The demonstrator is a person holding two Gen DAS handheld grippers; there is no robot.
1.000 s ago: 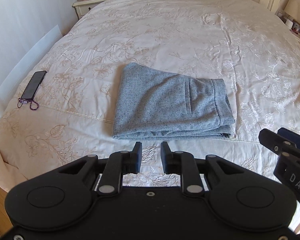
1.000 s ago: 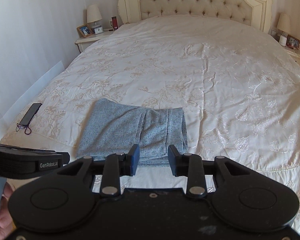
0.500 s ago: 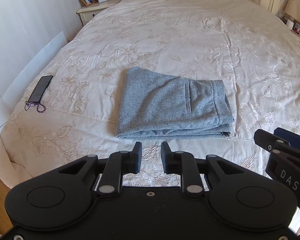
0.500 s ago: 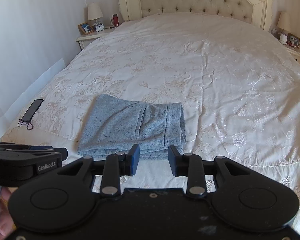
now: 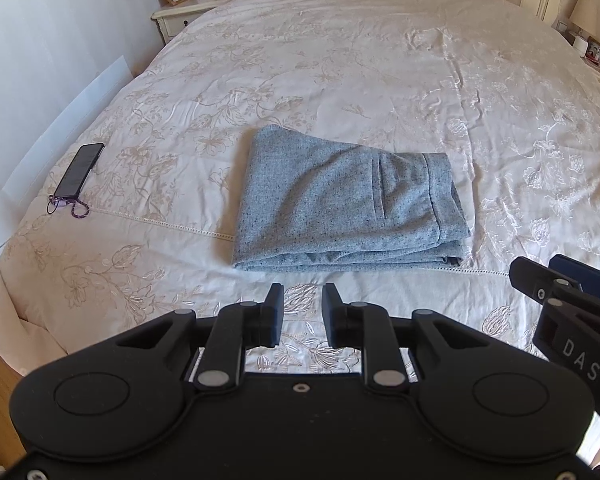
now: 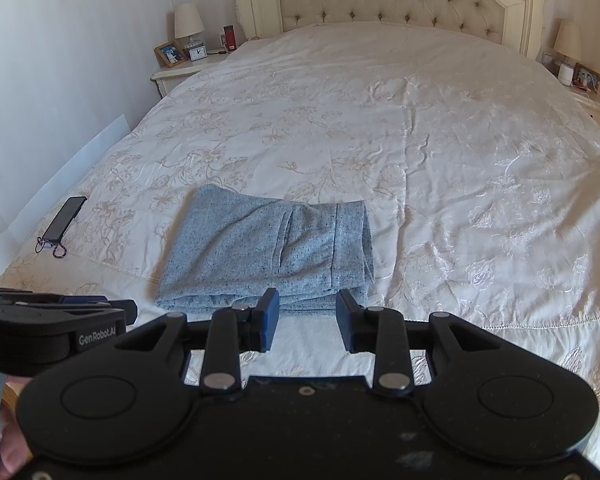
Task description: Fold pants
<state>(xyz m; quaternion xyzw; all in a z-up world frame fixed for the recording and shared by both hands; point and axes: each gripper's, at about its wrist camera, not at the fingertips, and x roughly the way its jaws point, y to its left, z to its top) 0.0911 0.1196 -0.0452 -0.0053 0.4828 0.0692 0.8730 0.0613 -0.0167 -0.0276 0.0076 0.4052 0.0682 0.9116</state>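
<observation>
Grey speckled pants (image 5: 348, 204) lie folded into a flat rectangle on the cream bedspread (image 5: 340, 60) near the bed's foot; they also show in the right wrist view (image 6: 272, 252). My left gripper (image 5: 302, 312) is open and empty, held above the bedspread just in front of the pants' near edge. My right gripper (image 6: 307, 318) is open and empty, also short of the pants' near edge. The right gripper shows at the right of the left wrist view (image 5: 560, 292). The left gripper shows at the left of the right wrist view (image 6: 52, 320).
A black phone (image 5: 78, 170) with a purple strap lies on the bedspread's left side. A nightstand (image 5: 188, 12) with a lamp, clock and photo frame stands at the back left. A tufted headboard (image 6: 384, 0) and a second nightstand (image 6: 588, 100) are at the back.
Both grippers have drawn back and up from the pants, so more of the bed and headboard shows. The pants have not moved.
</observation>
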